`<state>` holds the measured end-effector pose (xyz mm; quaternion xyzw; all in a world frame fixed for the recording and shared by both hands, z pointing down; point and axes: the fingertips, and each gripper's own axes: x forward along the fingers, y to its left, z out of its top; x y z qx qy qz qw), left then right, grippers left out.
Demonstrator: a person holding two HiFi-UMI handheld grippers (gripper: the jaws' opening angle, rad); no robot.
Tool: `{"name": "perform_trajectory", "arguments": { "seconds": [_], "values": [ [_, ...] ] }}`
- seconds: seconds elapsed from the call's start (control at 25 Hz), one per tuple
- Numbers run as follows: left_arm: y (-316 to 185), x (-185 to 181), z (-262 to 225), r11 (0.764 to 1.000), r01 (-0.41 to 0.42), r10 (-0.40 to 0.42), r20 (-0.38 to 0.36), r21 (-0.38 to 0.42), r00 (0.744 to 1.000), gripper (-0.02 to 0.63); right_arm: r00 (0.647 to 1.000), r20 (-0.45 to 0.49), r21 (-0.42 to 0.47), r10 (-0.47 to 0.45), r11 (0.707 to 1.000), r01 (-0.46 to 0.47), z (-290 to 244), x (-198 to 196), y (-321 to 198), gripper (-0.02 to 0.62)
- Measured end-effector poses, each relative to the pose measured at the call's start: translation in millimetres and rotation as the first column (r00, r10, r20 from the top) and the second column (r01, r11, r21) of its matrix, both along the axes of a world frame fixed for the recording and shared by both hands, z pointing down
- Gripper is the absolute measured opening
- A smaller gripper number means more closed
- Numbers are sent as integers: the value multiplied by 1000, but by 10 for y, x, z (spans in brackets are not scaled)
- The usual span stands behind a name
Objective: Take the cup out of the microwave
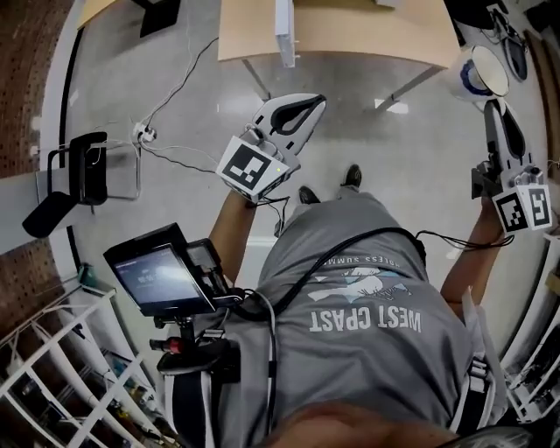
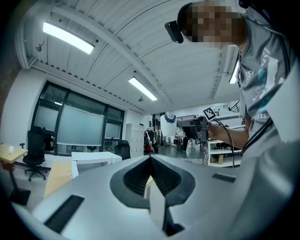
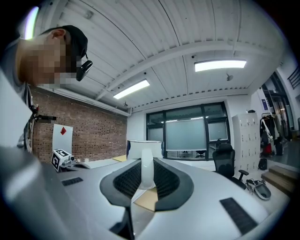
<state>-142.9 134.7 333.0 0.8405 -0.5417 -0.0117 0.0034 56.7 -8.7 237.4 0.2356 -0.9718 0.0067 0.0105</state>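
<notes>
A white cup (image 1: 477,74) with a blue inside hangs in the air at the top right of the head view. My right gripper (image 1: 492,103) is shut on its handle. In the right gripper view that white handle (image 3: 146,174) stands upright between the jaws, with the cup's body (image 3: 136,149) just beyond them. My left gripper (image 1: 317,101) is held out level in front of the person, its jaws shut with nothing between them (image 2: 150,157). From the left gripper view the cup (image 2: 169,117) shows far off. No microwave is in view.
A wooden table (image 1: 332,26) stands ahead across the grey floor. Cables (image 1: 175,149) trail over the floor to the left, by a black stand (image 1: 87,166). A small monitor (image 1: 162,280) on a mount sits at the person's left hip, with a white rack (image 1: 52,367) below it.
</notes>
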Motion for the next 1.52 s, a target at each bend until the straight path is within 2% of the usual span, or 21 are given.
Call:
{"name": "perform_trajectory", "arguments": {
  "seconds": [0.56,0.76,0.88,1.04,1.16,1.24,1.4,1.52],
  "values": [
    [-23,103,-41,999,-38,38,-29,28,999,43,999,23,9,38,999,-38,-2,136,42,70],
    [39,61,106,999,-27,27,-10,-46,1000,43,998,25,28,62,998,-62,12,191,41,69],
    [74,-6,200,999,-27,27,-13,-39,1000,43,997,7,24,75,997,-75,139,150,-9,69],
    [-158,-171,462,997,-63,62,-24,-42,998,43,990,-14,4,139,990,-139,414,92,-235,69],
    [-132,-248,545,997,-42,41,-20,-61,999,43,992,-15,-15,123,992,-124,521,-16,-360,69],
    [-132,-175,548,996,-45,43,-26,-75,999,43,994,-12,-30,113,993,-113,481,10,-429,70],
    [-438,81,579,988,-134,132,-25,-82,991,43,987,26,-48,159,986,-158,365,304,-669,71],
    [-687,176,642,985,-153,152,-19,-83,988,43,984,44,-54,172,984,-170,363,390,-914,70]
  ]
}}
